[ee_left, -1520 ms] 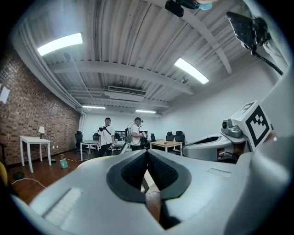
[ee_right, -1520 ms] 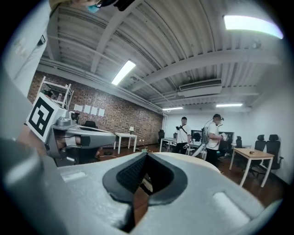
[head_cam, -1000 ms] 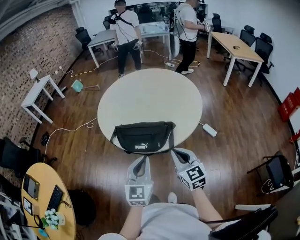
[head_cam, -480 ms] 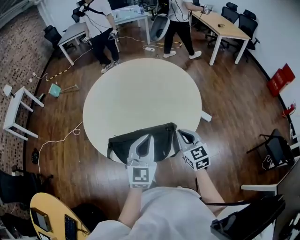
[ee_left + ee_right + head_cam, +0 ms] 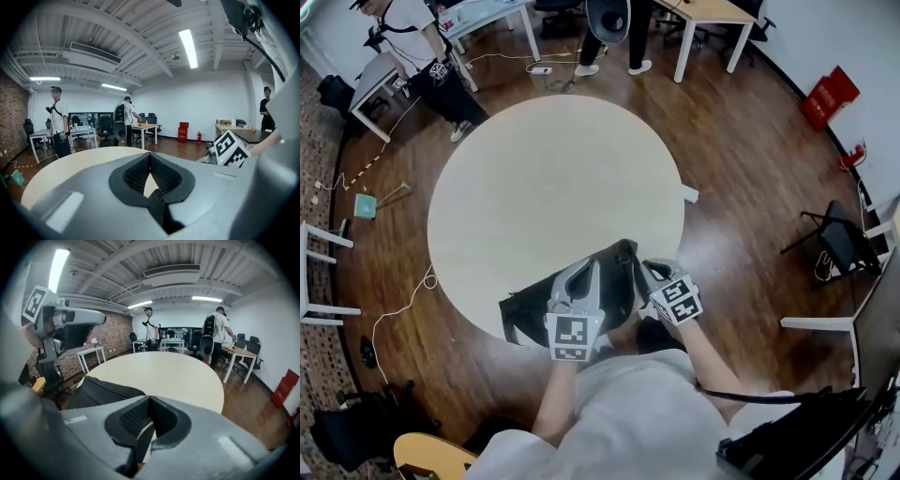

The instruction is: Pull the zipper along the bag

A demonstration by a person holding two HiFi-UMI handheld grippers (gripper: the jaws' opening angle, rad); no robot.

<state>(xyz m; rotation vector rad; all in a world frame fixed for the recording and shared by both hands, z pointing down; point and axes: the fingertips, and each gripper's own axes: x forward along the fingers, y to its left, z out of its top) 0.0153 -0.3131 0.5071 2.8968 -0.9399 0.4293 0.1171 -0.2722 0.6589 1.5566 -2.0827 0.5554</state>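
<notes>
A black waist bag (image 5: 528, 305) lies at the near edge of the round cream table (image 5: 553, 178). My left gripper (image 5: 589, 266) is over the middle of the bag, its jaws closed together with nothing between them. Just off the bag's right end, my right gripper (image 5: 643, 268) is also shut and empty. The right gripper view has the bag (image 5: 101, 389) low on the left, beyond the right gripper (image 5: 149, 400), and the left gripper's marker cube (image 5: 36, 303) high on the left. The left gripper (image 5: 150, 155) hides the bag in its own view. No zipper pull can be made out.
Two people (image 5: 417, 42) stand beyond the table by white desks. A wooden desk (image 5: 712, 9) is at the back right, red boxes (image 5: 830, 94) by the wall, a dark chair (image 5: 839, 244) at the right. A white power strip (image 5: 689, 194) and cables (image 5: 408, 295) lie on the floor.
Both grippers have moved forward from in front of the table edge to over the bag. The head view has come nearer the table and looks more steeply down.
</notes>
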